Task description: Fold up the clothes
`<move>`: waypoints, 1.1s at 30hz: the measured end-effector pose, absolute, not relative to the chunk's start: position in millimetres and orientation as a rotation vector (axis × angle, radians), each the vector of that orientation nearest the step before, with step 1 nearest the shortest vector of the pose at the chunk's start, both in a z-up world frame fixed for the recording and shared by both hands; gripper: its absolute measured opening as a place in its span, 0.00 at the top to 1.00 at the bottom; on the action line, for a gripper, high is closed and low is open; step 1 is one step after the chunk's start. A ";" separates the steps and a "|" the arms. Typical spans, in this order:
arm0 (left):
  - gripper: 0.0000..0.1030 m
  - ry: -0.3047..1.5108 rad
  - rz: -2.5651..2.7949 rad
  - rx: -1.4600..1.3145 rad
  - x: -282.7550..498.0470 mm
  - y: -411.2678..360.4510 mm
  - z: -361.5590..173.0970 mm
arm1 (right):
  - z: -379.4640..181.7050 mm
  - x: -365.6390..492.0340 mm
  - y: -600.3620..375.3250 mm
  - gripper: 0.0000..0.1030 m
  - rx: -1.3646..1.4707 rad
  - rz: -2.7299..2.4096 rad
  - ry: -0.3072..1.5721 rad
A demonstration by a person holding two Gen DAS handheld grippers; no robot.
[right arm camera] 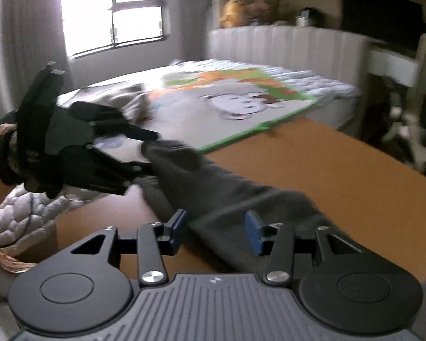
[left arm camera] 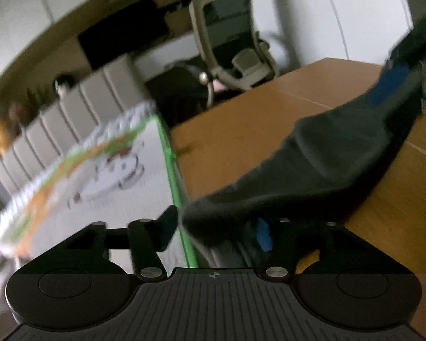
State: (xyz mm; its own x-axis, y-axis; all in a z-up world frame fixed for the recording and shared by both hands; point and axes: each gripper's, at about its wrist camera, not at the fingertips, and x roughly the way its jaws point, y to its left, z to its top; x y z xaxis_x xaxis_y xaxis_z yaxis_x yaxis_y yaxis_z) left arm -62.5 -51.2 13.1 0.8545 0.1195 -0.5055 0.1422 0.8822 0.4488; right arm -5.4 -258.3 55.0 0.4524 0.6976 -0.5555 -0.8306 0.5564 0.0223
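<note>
Already the right tongs (right arm camera: 216, 228) stand spread over the dark garment (right arm camera: 213, 182); left tongs' (left arm camera: 213, 227) state unclear, so cloth may slump off the bench (right arm camera: 340, 176).

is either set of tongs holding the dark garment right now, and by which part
The left tongs appear to grip the dark garment by its end. The right tongs stand open over its other end, holding nothing.

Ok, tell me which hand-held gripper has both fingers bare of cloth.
The right hand-held gripper: its fingers stand apart, both uncovered, over the dark cloth. On the left hand-held gripper, cloth covers one finger.
</note>
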 end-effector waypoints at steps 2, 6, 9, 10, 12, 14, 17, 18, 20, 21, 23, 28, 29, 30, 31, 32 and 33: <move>0.22 0.542 -0.017 0.520 -60.4 -55.2 9.7 | 61.7 -2.5 -289.2 0.56 -0.222 0.853 0.533; 0.17 0.552 -0.035 0.527 -50.8 -57.1 3.0 | 63.7 3.0 -357.4 0.43 -0.122 0.569 0.501; 0.37 0.559 -0.050 0.552 -48.4 -64.5 -3.5 | 51.7 10.6 -395.9 0.43 -0.058 0.411 0.542; 0.42 0.561 -0.055 0.569 -47.9 -68.3 -6.0 | 46.3 13.3 -403.8 0.45 -0.044 0.389 0.560; 0.57 0.561 -0.059 0.629 -47.3 -77.0 -11.9 | 33.3 21.0 -412.0 0.59 -0.026 0.383 0.599; 0.75 0.570 -0.067 0.663 -46.6 -82.3 -16.1 | 26.6 25.3 -408.1 0.89 -0.025 0.399 0.635; 0.87 0.591 -0.089 0.600 -43.9 -81.9 -6.4 | 34.6 28.0 -412.6 0.94 0.005 0.447 0.635; 0.88 0.594 -0.098 0.557 -40.9 -78.7 2.3 | 42.5 31.0 -411.3 0.94 0.017 0.468 0.637; 0.88 0.590 -0.106 0.460 -29.6 -68.6 24.0 | 58.4 50.8 -407.4 0.94 0.050 0.493 0.629; 0.88 0.581 -0.096 0.413 -20.2 -61.7 35.6 | 69.0 63.6 -407.2 0.94 0.067 0.498 0.616; 0.78 0.572 -0.042 0.310 8.5 -40.0 53.4 | 86.7 95.6 -403.9 0.95 0.101 0.477 0.558; 0.44 0.586 0.229 0.045 69.0 24.3 60.6 | 97.7 163.1 -386.3 0.84 0.093 0.310 0.469; 0.40 0.585 0.261 0.001 69.2 31.2 61.4 | 94.7 165.5 -385.4 0.78 0.085 0.296 0.474; 0.31 0.581 0.259 -0.035 65.8 33.9 62.7 | 91.4 165.9 -385.6 0.72 0.083 0.294 0.482; 0.26 0.575 0.239 -0.063 60.9 34.6 64.0 | 86.9 163.7 -387.2 0.60 0.083 0.306 0.492; 0.18 0.571 0.203 -0.081 56.0 31.3 65.0 | 81.9 159.7 -389.2 0.55 0.080 0.317 0.504; 0.15 0.574 0.159 -0.085 52.1 24.9 65.5 | 76.4 153.9 -391.2 0.55 0.084 0.331 0.528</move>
State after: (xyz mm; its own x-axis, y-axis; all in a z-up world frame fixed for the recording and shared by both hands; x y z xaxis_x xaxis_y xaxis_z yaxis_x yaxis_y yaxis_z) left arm 52.1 24.9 65.5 0.8282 0.1260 -0.5461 -0.1730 0.9843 -0.0353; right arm 153.9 -391.2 76.4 0.8123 0.3309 -0.4802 -0.2879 0.9436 0.1632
